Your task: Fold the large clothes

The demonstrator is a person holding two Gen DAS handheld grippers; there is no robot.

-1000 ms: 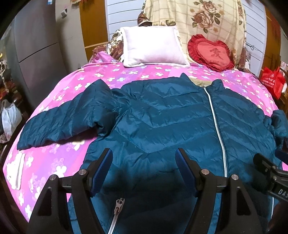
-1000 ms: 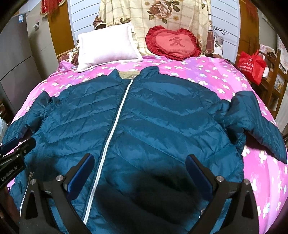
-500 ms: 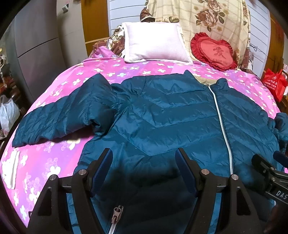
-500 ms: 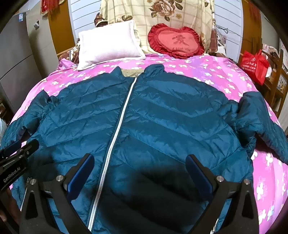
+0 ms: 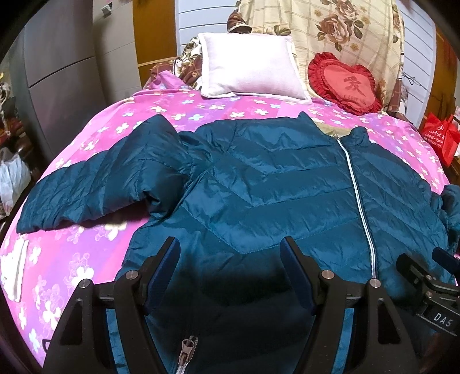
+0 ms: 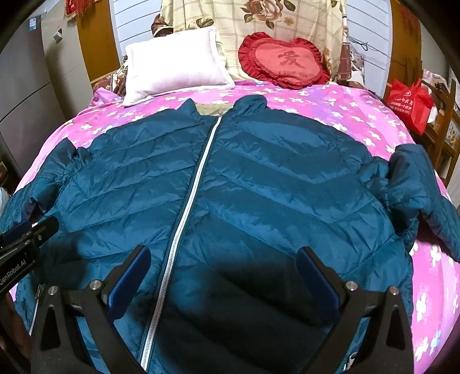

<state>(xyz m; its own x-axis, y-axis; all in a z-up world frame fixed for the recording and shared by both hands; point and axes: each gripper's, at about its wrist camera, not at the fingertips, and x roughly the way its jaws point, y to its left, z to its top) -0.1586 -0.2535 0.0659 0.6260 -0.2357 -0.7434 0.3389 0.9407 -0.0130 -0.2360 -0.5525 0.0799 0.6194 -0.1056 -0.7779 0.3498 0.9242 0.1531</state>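
Note:
A teal quilted puffer jacket lies face up and zipped on a pink flowered bedspread, collar toward the pillows. Its left sleeve stretches out to the left, and its right sleeve is bunched at the right bed edge. My left gripper hovers open over the jacket's lower left panel, nothing between its blue pads. Over the lower front, just right of the white zipper, my right gripper is open and holds nothing. Each gripper shows at the edge of the other's view.
A white pillow and a red heart cushion lean at the head of the bed with a floral quilt behind. A red bag hangs on wooden furniture at right. Grey cabinets stand at left.
Both views have shifted slightly forward and lower over the jacket, so it fills more of each frame. Both grippers stay open; the jacket has not moved.

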